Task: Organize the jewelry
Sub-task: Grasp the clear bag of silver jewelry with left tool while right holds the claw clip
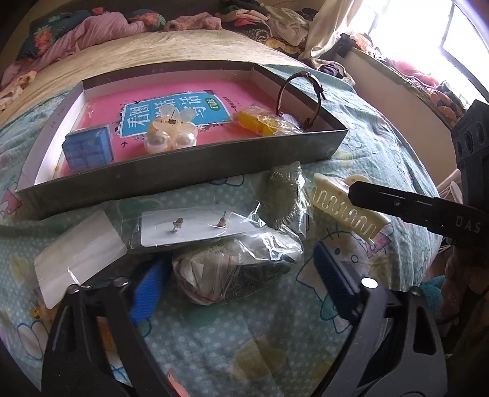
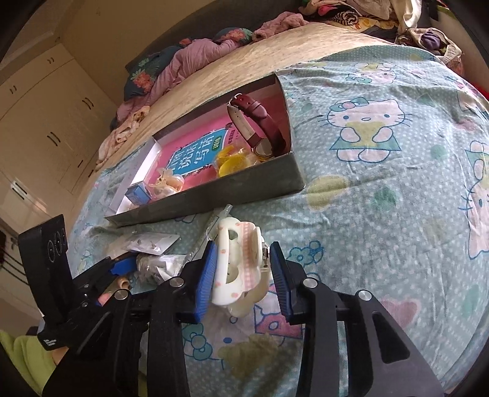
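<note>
A shallow grey box (image 1: pixel 183 171) with a pink book as its floor lies on the bed. In it are a blue case (image 1: pixel 88 148), a pearl hair clip (image 1: pixel 169 132), a yellow bagged item (image 1: pixel 262 122) and a dark red watch (image 2: pixel 259 122). In front of the box lie a bagged earring card (image 1: pixel 195 227), a crumpled bag of small items (image 1: pixel 238 268), a bagged coil (image 1: pixel 287 195) and a white card (image 1: pixel 79 256). My left gripper (image 1: pixel 241 296) is open around the crumpled bag. My right gripper (image 2: pixel 241 274) closes on a cream claw hair clip (image 2: pixel 241 262), which also shows in the left wrist view (image 1: pixel 345 207).
A Hello Kitty sheet (image 2: pixel 382 183) covers the near bed. A beige blanket (image 1: pixel 137 52) and piled clothes (image 1: pixel 101 27) lie behind the box. A window (image 1: pixel 428 27) is at the right, wardrobes (image 2: pixel 45 122) at the left.
</note>
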`<state>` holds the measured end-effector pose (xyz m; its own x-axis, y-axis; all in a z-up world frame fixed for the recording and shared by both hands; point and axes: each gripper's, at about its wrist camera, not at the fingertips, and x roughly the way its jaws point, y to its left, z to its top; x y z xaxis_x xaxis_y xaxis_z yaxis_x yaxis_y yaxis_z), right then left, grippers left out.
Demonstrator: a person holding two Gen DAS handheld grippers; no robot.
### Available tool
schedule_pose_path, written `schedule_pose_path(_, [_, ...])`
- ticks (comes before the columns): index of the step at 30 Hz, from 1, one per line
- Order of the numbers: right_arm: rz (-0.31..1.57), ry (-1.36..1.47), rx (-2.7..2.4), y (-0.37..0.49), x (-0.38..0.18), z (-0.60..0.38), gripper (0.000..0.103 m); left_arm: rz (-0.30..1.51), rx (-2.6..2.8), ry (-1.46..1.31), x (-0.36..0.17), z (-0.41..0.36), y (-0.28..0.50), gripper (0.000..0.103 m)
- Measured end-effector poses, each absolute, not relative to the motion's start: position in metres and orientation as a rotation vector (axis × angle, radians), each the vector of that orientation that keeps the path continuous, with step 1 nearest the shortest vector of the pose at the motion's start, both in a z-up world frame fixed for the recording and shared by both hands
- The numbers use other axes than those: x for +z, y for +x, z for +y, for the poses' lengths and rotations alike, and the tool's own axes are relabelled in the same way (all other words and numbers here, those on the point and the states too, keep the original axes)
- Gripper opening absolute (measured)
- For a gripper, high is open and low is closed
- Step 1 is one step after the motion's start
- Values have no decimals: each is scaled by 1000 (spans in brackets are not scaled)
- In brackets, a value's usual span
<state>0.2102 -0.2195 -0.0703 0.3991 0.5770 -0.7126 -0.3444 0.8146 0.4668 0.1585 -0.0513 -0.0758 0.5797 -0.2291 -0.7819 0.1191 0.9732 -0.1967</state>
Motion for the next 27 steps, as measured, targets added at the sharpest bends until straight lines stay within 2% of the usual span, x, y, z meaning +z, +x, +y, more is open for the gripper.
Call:
schedule_pose_path(7, [966,279,597,203,-60,-226,34,916,-227,-105,-71,-51,149,64])
schedule_pose_path(8, [958,279,598,202,-59,-227,31,913,-232,-104,-69,-51,147,64])
schedule_pose_path(9, [955,281,605,201,-58,-227,16,909,-236,-102,-67,-50,144,63])
schedule_pose_path(14, [967,265,591,201,-57,-231,15,895,-251,-113,-58,-43,129,63])
schedule_pose_path(17, [1008,241,585,202,-61,-228,20,890,-252,-117,-53,-38,123,63])
schedule_pose_path(18, [1017,235,590,201,-61,-226,32,888,-252,-122,-52,-36,120,63])
schedule_pose_path(20, [1011,219,583,199,-60,-222,48,885,-254,-125,-50,-34,118,63])
schedule_pose_path(27, [1096,97,591,198,-73,-197,52,854,-252,-141,-39,-27,114,63])
